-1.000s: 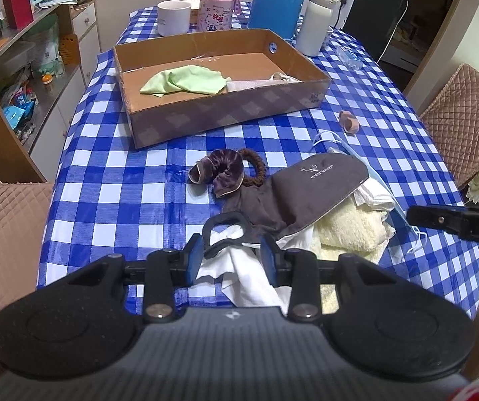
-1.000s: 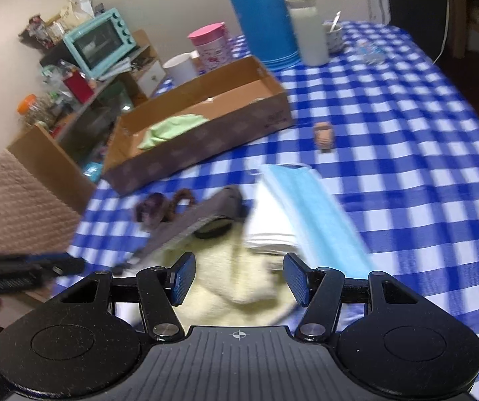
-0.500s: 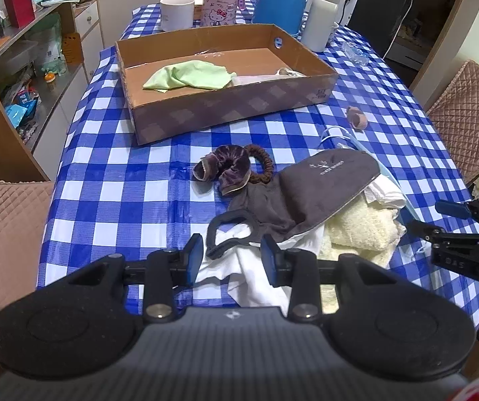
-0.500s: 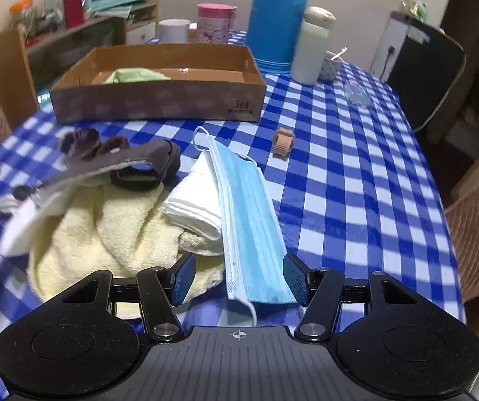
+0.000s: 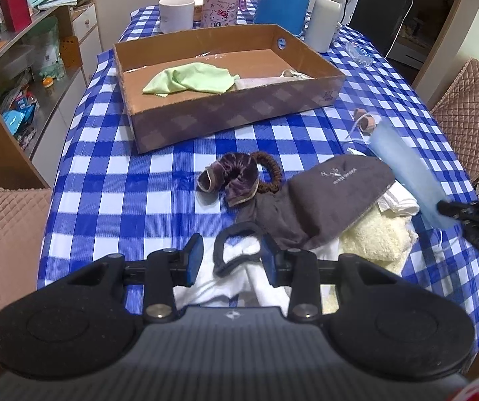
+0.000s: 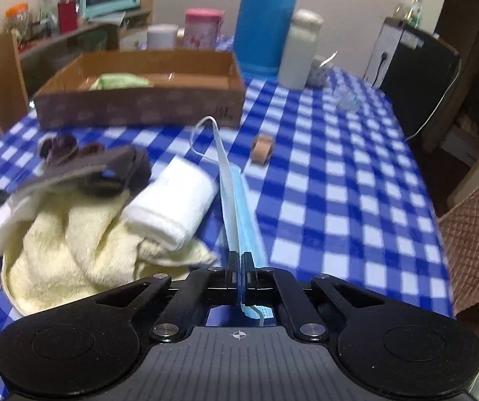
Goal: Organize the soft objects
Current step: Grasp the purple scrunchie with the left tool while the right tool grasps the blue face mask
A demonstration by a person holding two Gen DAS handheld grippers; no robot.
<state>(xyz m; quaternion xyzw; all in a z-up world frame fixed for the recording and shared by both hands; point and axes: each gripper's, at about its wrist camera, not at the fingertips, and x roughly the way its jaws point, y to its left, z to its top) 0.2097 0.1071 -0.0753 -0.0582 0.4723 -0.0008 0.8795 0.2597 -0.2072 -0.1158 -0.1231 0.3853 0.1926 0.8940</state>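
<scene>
pinching the near end of the blue face mask [image 6: 236,207], the right gripper [image 6: 243,260] has just snapped shut; the mask's long axis points at the cardboard box [image 6: 139,107] beyond. left gripper [image 5: 231,259] hovers half-open.

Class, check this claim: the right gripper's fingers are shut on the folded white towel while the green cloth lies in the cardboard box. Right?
Not quite. The right gripper is shut on the light blue face mask, not the towel, as the right wrist view shows. The green cloth does lie in the cardboard box.

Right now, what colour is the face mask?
Light blue face mask, clearest in the right wrist view.
</scene>
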